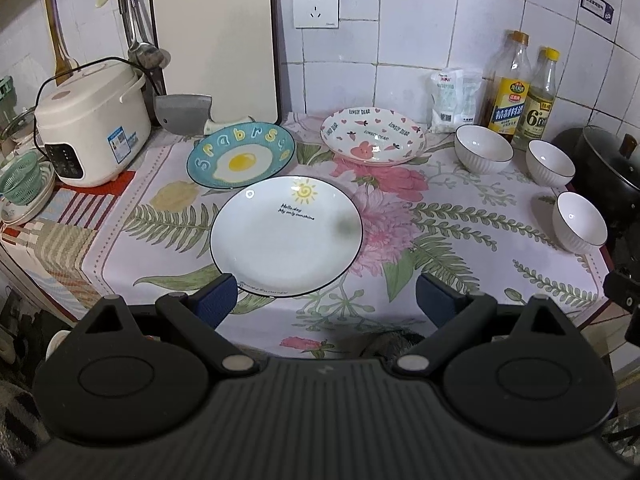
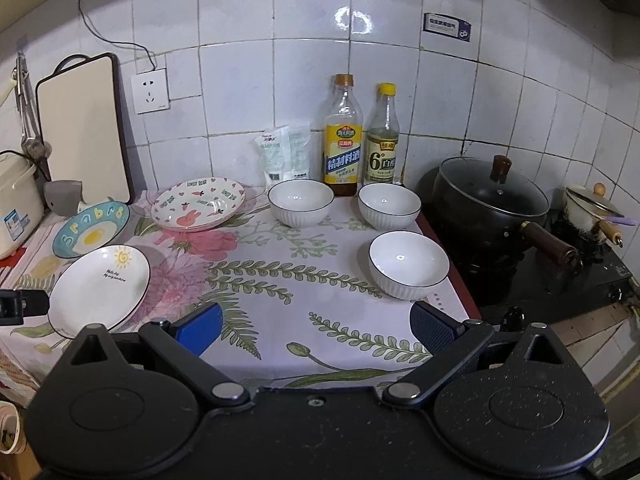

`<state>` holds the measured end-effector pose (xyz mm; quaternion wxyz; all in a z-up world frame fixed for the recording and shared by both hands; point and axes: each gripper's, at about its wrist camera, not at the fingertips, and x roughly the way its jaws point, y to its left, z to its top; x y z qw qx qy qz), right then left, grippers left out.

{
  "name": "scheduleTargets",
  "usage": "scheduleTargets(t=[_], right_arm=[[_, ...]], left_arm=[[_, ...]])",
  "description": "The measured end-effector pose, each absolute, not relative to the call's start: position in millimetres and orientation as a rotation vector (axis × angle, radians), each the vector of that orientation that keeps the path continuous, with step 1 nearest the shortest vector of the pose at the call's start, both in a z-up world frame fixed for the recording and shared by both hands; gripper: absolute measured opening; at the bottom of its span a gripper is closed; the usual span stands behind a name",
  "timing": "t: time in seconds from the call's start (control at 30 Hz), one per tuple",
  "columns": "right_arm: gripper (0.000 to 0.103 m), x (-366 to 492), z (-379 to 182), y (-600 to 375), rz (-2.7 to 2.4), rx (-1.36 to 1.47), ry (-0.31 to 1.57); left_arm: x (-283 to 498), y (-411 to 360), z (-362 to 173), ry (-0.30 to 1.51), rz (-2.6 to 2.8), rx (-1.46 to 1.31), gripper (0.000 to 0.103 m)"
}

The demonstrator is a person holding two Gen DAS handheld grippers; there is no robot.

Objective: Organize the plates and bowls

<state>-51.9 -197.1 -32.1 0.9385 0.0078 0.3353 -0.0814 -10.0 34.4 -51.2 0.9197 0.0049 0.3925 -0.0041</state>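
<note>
A white sun plate [image 1: 286,236] lies on the floral cloth, just beyond my open, empty left gripper [image 1: 326,300]. Behind it lie a blue egg plate [image 1: 240,154] and a pink rabbit plate [image 1: 372,136]. Three white bowls stand to the right: a back left bowl [image 2: 301,208], a back right bowl [image 2: 389,205] and a front bowl [image 2: 409,264]. My right gripper [image 2: 316,326] is open and empty, over the cloth in front of the front bowl. The plates also show in the right wrist view: sun plate [image 2: 100,290], egg plate [image 2: 91,230], rabbit plate [image 2: 198,202].
A rice cooker [image 1: 90,120], cleaver [image 1: 182,114] and cutting board [image 1: 216,44] stand at the back left. Two bottles [image 2: 344,140] and a bag [image 2: 284,154] stand by the wall. A black pot [image 2: 492,204] sits on the stove at the right.
</note>
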Motion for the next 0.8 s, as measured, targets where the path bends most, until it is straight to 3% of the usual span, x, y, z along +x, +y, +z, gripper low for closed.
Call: scheduleTargets(t=[0.8], right_arm=[[0.101, -55, -32, -184, -0.144, -0.005, 0.714]], left_arm=[[-9, 42, -57, 0.85, -0.055, 0.021, 0.097]])
